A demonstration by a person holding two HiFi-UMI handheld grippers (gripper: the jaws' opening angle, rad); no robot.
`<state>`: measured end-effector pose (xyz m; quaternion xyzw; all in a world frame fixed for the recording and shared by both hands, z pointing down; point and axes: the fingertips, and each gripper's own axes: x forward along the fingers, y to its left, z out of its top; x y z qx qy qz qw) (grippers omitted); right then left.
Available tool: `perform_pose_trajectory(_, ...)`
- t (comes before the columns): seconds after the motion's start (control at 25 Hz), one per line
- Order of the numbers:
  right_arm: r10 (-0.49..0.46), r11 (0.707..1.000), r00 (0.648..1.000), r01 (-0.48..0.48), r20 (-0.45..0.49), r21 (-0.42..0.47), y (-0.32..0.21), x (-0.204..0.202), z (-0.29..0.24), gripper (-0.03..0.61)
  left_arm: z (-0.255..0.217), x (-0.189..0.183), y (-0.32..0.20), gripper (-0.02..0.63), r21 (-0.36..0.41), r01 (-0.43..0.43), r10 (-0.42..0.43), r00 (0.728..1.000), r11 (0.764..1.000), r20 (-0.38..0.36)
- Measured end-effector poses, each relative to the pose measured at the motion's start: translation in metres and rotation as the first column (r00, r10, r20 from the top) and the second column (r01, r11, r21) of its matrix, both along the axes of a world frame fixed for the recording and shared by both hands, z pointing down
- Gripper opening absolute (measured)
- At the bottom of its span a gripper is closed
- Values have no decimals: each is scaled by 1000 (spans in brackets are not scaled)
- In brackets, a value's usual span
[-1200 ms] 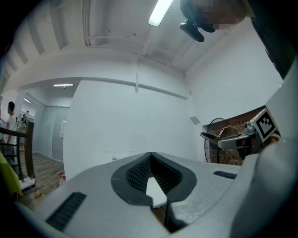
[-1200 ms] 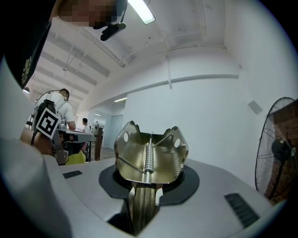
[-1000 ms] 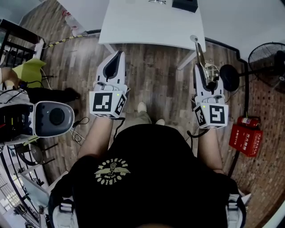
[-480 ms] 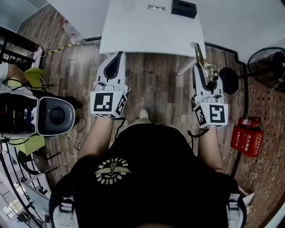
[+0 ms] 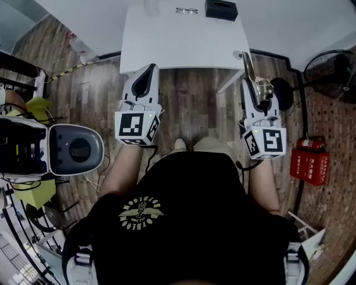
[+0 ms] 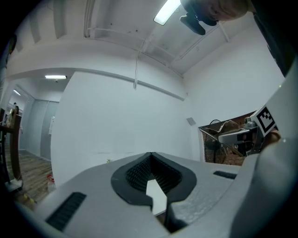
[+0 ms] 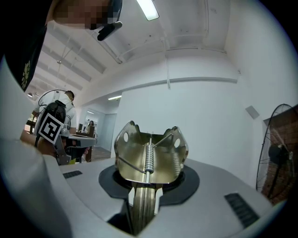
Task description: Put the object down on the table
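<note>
Brass spring clip sticks out of the right gripper above the wood floor, its tip by the near right corner of the white table. The left gripper points toward the table's near edge. Left gripper view: jaws pressed together, nothing between. Right gripper view: jaws pinching the clip's handles.

Two grippers are being counted: the left gripper and the right gripper. One brass spring clip is being tallied. One white table is being noted, with one pair of glasses and one black box on it. One standing fan and one red box are being logged on the floor.
</note>
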<state>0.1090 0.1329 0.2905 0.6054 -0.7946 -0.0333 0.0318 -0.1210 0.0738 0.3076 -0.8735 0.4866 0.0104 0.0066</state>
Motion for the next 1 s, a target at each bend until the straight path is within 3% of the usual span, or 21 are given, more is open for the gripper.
perform_pose_trajectory(1.0,-68,996,997,70,34,-53,-32,-12,14,110,14,-11,-16,8,-18,19,-19,1000,1000,-6)
